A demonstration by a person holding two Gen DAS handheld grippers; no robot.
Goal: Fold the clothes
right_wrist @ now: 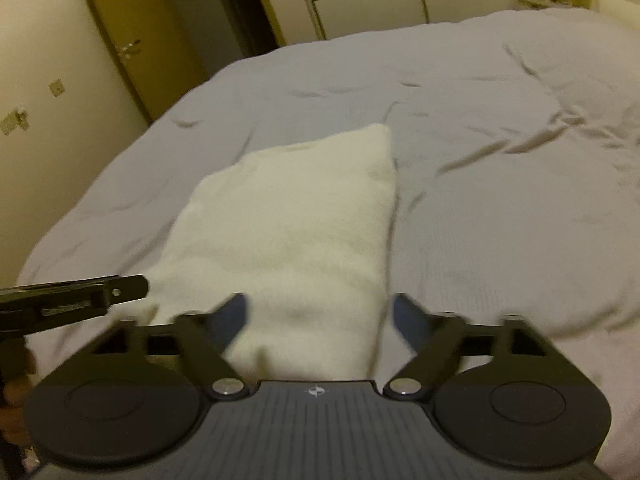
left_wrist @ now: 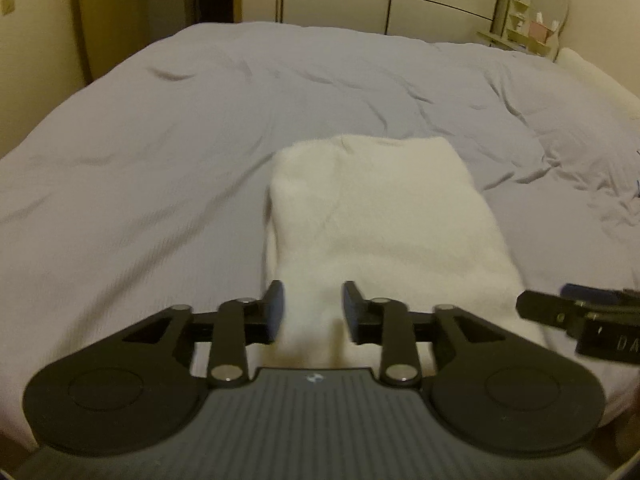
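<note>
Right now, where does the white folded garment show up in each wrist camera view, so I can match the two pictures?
Left wrist view: the white folded garment lies centre to right of centre on the bed, its near end between the left gripper fingers.
Right wrist view: the garment sits centre to left, its near end between the right gripper fingers.
Shared landmark: the grey bedspread under it.

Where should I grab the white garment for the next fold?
Probably its near edge, coming from the near side. The white garment lies flat as a long rectangle on the grey bedcover, running away from you. The left gripper and right gripper, both open, already sit at the near corners.
</note>
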